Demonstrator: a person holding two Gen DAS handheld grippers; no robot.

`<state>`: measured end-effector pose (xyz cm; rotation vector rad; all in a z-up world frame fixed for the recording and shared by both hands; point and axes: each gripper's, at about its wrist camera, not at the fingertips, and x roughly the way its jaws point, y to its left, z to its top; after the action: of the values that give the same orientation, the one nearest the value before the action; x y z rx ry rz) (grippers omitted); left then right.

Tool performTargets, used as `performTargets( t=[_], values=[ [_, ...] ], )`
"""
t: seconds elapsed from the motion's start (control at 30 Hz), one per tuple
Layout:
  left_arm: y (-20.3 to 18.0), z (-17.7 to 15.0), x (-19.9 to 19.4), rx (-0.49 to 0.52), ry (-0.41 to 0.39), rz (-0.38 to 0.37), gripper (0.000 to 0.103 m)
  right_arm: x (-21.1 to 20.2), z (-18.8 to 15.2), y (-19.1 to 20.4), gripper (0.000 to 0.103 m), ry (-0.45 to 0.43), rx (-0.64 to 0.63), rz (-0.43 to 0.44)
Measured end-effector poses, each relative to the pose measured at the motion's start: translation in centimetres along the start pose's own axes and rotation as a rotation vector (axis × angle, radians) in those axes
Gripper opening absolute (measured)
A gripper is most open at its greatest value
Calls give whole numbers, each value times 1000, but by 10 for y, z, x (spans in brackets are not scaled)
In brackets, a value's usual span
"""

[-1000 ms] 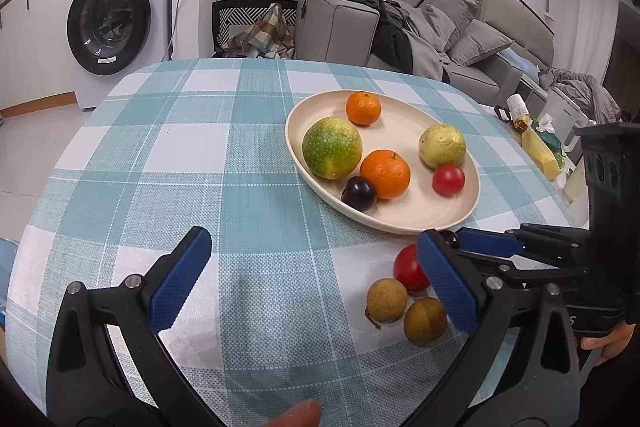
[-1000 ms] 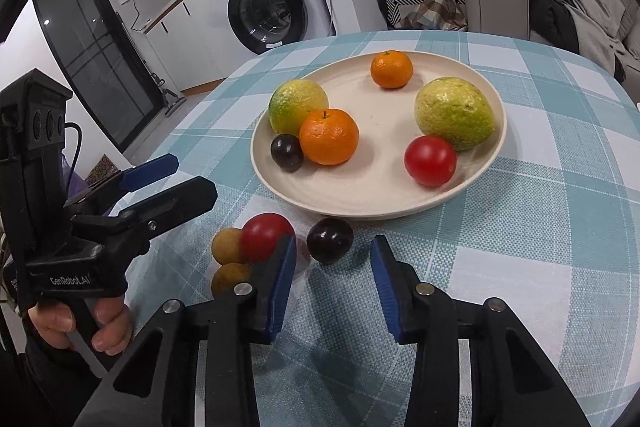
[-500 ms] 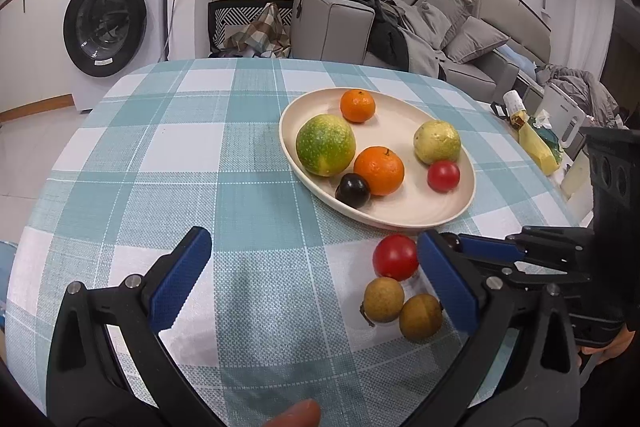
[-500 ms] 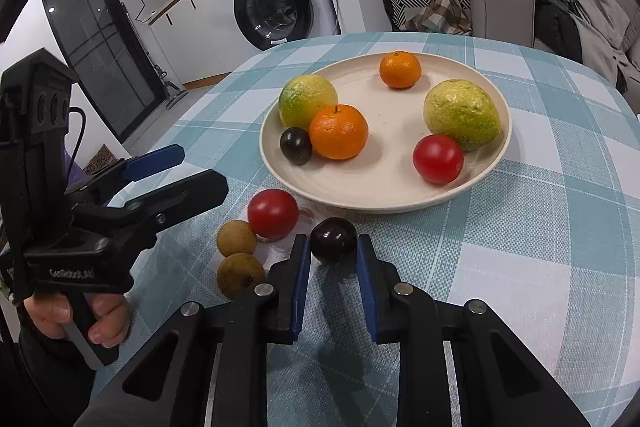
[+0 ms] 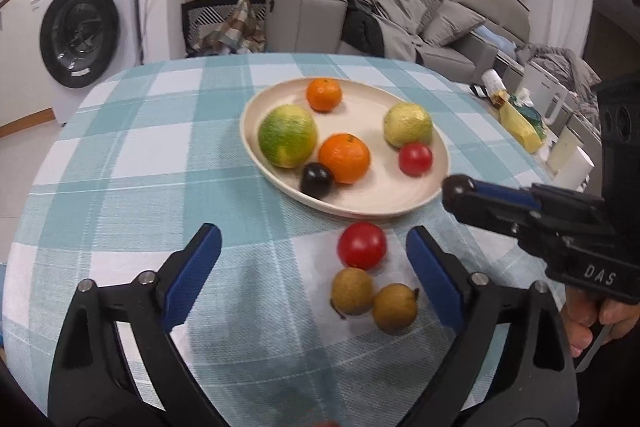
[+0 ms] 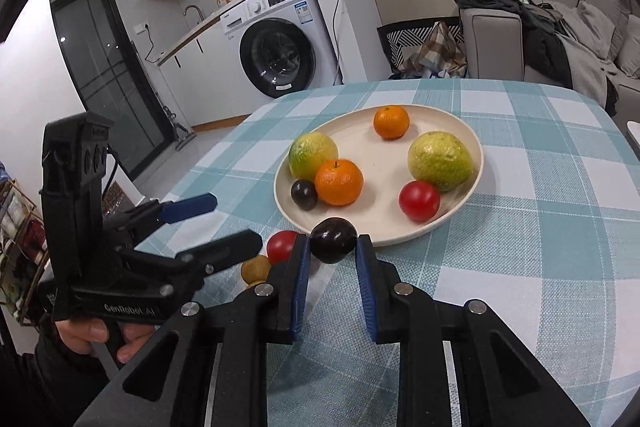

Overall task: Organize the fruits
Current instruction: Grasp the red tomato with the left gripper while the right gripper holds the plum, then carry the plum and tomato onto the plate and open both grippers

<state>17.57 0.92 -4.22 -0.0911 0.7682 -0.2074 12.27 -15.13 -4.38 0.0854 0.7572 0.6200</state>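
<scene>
The dark plum (image 6: pixel 333 239) sits pinched between the pads of the right gripper (image 6: pixel 333 259), apparently lifted just clear of the cloth at the near rim of the plate (image 6: pixel 476 163). It is nearly round, with no clear long axis or heading. To do this well, carry it over the rim and lower it onto bare plate before loosening. The left gripper (image 5: pixel 314 267) hovers spread wide, empty, near the red tomato (image 5: pixel 362 245).

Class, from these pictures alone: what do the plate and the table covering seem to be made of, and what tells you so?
Plate: likely ceramic or melamine; cream, smooth, matte, with only a soft sheen and a thin raised rim. Which one can't be told.
Table covering: woven fabric; visible thread texture in the teal-and-white check, draping over the round edge.
</scene>
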Motion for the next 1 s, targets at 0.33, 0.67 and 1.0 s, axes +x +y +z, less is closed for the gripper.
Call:
performTargets(
  t=[0.33,0.67,1.0],
  values=[
    [-21,-1,28,47,111,-25,60,-5,3,-8,24,-19,33,-16],
    [-23,1,40,39,140,-61,28,-6,2,-9,24,-25,40,-16],
    [-15,2,24,20,83,-85,28,-5,2,-11,24,-23,44,-20]
  ],
)
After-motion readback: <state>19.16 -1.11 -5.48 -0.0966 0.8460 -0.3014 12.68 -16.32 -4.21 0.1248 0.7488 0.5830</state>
